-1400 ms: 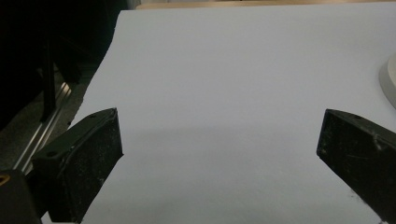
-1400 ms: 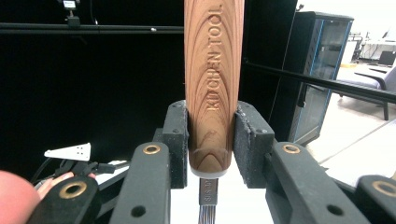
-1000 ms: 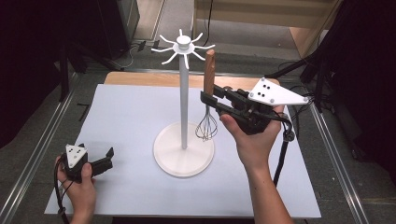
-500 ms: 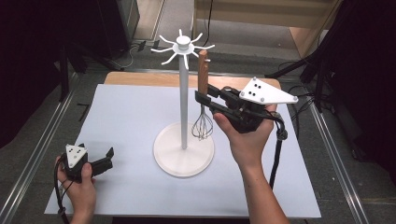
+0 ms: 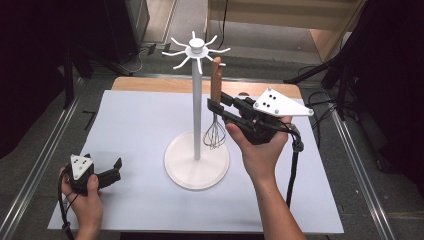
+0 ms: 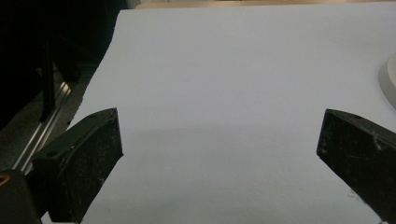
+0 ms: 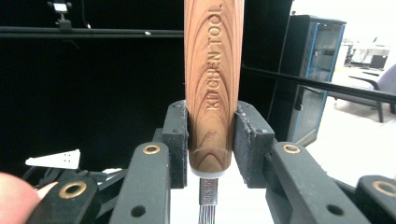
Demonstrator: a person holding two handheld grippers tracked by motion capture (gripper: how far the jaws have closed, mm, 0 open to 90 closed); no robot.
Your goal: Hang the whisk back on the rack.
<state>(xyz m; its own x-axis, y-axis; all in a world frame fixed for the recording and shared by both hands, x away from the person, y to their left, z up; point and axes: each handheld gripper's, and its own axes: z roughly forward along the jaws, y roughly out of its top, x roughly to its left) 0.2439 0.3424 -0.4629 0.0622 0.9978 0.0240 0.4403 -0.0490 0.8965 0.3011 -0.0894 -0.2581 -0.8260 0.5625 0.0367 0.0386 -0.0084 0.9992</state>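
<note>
Right gripper: clamped on the whisk, pads at the lower end of its wooden handle.
Whisk position: upright between the jaws, wire head hanging below them, handle top just under a hook of the white stand.
Left gripper: jaws wide apart, nothing held, resting on the table.
Handling: judged light and stiff; smooth wood may slip, wires bend, so grip the handle.

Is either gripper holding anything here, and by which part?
The right gripper is shut on the whisk, clamping the lower end of its wooden handle just above the wires. The left gripper is open over the white mat, holding nothing.
</note>
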